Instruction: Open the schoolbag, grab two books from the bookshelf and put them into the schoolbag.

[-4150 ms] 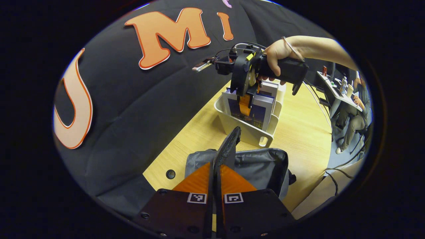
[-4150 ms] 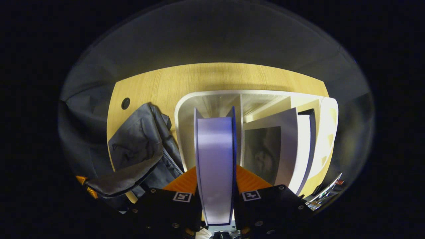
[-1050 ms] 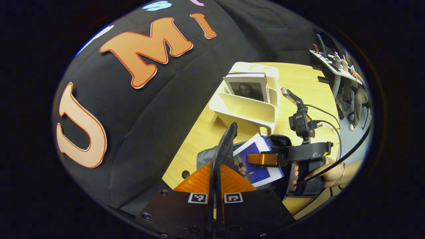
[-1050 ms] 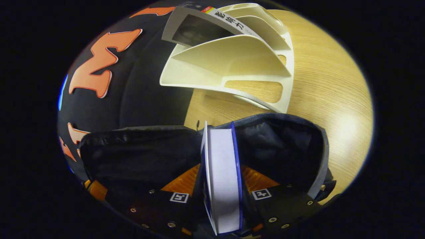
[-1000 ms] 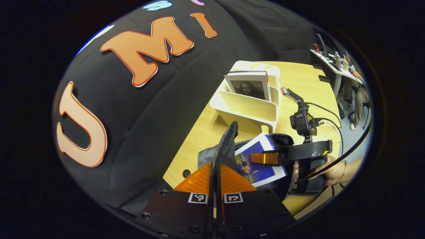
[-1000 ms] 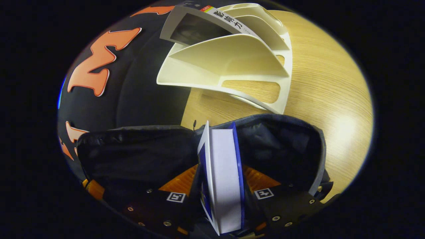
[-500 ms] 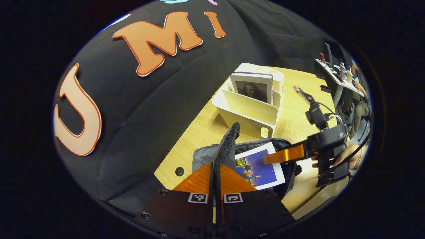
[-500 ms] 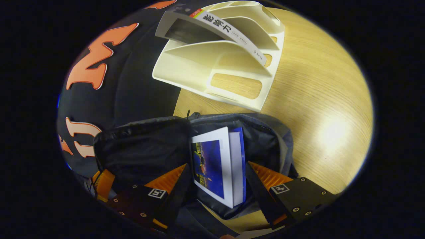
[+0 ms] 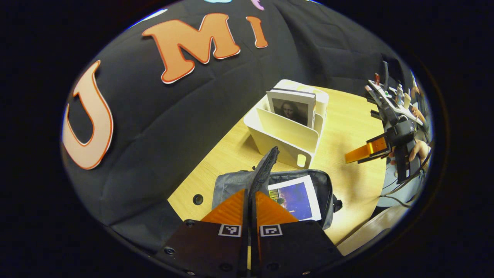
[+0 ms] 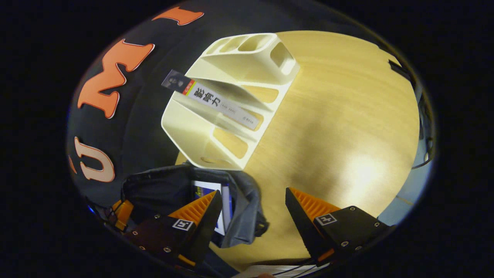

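Observation:
The grey schoolbag (image 9: 231,184) lies open on the wooden table, and a blue-covered book (image 9: 295,195) rests flat inside it. My left gripper (image 9: 250,195) is shut on the bag's black mesh strap (image 9: 266,166), holding it up. Behind the bag stands the cream bookshelf (image 9: 287,135) with a portrait-cover book (image 9: 291,108) upright in it. In the right gripper view, my right gripper (image 10: 252,199) is open and holds nothing, hovering over the table beside the schoolbag (image 10: 247,193). The blue book (image 10: 206,188) peeks from the bag. The remaining book's spine (image 10: 214,102) shows in the bookshelf (image 10: 247,58).
The table (image 9: 347,127) has a round cable hole (image 9: 198,199) left of the bag. The right gripper (image 9: 359,154) and the hand (image 9: 415,150) holding it hang at the table's right edge. A desk with a seated person (image 9: 418,110) lies beyond.
The right gripper lowered the blue book into the bag, opened and let it go, then drew back to the right. The left gripper kept its hold on the strap.

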The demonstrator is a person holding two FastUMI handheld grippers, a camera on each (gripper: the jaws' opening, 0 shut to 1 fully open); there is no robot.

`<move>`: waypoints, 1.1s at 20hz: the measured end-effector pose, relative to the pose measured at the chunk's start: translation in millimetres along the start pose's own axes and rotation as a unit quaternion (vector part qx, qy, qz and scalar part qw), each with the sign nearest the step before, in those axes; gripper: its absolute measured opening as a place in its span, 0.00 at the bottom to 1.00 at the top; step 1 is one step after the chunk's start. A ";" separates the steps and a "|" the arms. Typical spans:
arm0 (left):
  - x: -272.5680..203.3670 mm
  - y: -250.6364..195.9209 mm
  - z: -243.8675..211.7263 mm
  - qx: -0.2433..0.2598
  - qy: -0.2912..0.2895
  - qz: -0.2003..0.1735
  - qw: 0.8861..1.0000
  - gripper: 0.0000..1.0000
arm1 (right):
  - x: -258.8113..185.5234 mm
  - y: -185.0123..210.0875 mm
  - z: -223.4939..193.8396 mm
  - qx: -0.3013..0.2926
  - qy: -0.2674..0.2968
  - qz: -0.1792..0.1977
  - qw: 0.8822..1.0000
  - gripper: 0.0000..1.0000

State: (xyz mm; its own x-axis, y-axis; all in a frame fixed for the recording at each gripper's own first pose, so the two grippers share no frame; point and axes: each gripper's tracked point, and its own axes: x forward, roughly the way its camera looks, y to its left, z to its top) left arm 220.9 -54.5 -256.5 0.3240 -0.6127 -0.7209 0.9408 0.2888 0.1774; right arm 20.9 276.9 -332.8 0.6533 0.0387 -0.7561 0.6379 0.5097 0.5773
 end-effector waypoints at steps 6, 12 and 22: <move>1.4 -7.5 -1.7 -0.006 -0.009 -0.005 1.000 0.04 | -63.1 -25.6 66.4 -0.168 -0.025 -0.082 0.982 0.98; 5.8 -13.3 -0.9 -0.031 -0.002 -0.012 0.999 0.04 | -112.7 31.7 132.9 -0.343 -0.034 -0.102 0.933 0.99; 3.7 -6.5 -2.1 -0.092 0.017 0.021 0.995 0.04 | -96.0 138.8 210.7 -0.483 0.018 -0.076 0.872 0.99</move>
State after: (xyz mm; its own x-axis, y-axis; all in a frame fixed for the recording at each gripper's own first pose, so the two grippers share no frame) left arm 215.7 -57.0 -261.7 0.3568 -0.5724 -0.7382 0.8912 0.4455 0.0853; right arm 132.6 162.9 -115.1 0.5668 -0.0742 -0.8205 0.0638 0.9969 -0.0461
